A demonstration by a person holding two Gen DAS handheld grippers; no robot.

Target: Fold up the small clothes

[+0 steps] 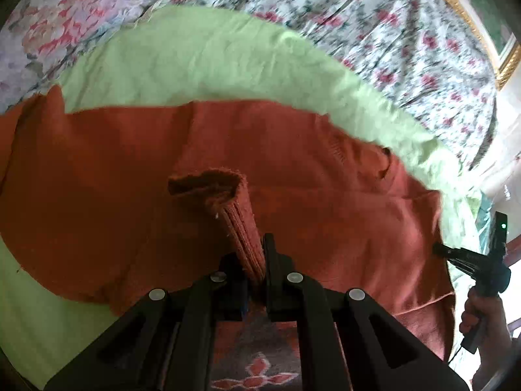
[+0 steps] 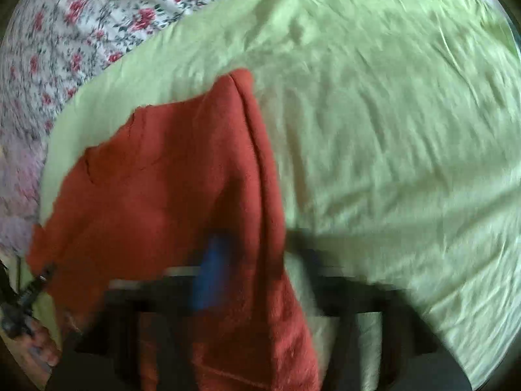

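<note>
A rust-red knit garment point(image 1: 130, 179) lies spread on a pale green sheet point(image 1: 195, 65). My left gripper point(image 1: 252, 254) is shut on a ribbed edge of the garment, which stands up folded between its fingers. At the garment's right edge my right gripper point(image 1: 438, 249) pinches the cloth, with a hand point(image 1: 482, 312) on its handle. The right wrist view is blurred: the red garment point(image 2: 156, 195) runs down between the fingers of the right gripper point(image 2: 254, 247), and the left gripper point(image 2: 39, 280) shows at the garment's far left corner.
The green sheet point(image 2: 390, 130) covers a floral bedspread point(image 1: 358, 16) that reaches to the back and left point(image 2: 81, 32). A gold picture frame point(image 1: 472, 22) is at the upper right. Below the left gripper a patterned rug point(image 1: 257, 371) shows.
</note>
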